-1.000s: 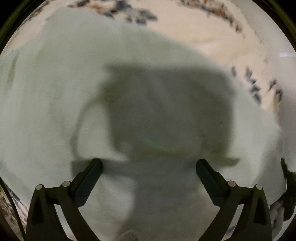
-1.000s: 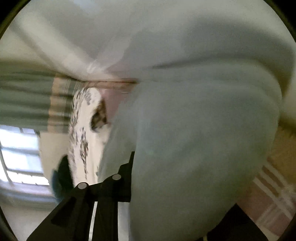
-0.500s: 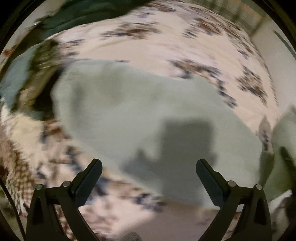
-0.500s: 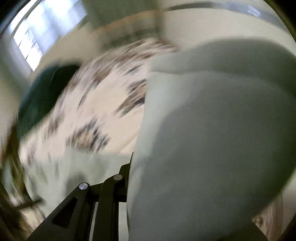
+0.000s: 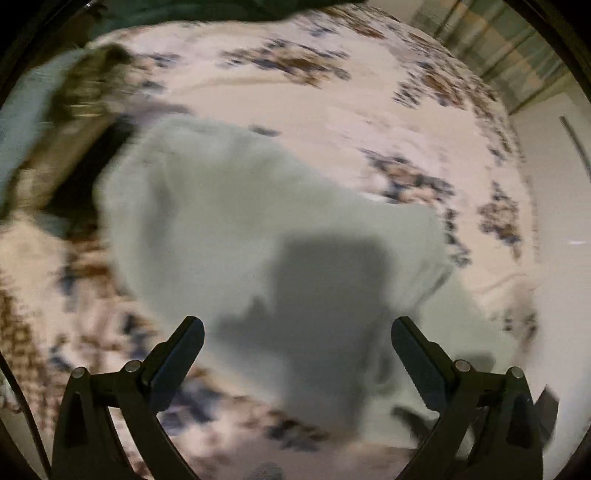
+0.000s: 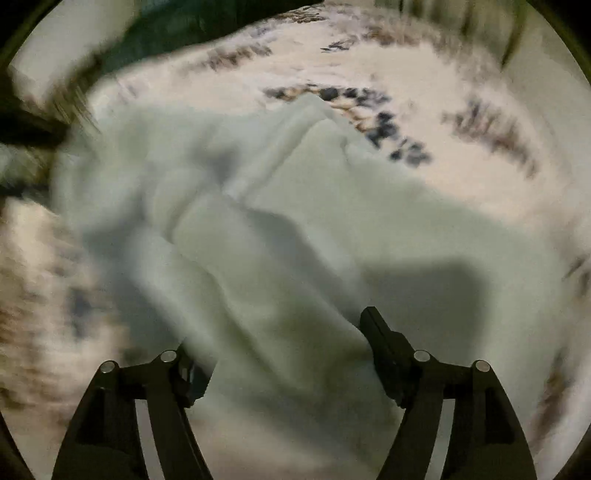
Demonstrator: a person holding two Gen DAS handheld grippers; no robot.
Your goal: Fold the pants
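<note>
The pale mint-green pants (image 5: pixel 258 229) lie on a floral bedspread (image 5: pixel 332 122). My left gripper (image 5: pixel 297 345) hangs above them, open and empty, its shadow on the cloth. In the right wrist view the pants (image 6: pixel 295 221) are rumpled into folds, and a thick fold passes between the fingers of my right gripper (image 6: pixel 284 347). Its jaws stand fairly wide apart with the cloth between them; the left finger is partly hidden by fabric. I cannot tell whether the cloth is gripped.
A dark green item (image 5: pixel 184 14) lies at the far edge of the bed. A brownish patterned heap (image 5: pixel 74 122) sits to the left of the pants. A pale wall (image 5: pixel 554 221) is at the right.
My left gripper has pulled back from the pants, so more bed shows. My right gripper has swung down from the raised cloth toward the bed, and its jaws have come apart.
</note>
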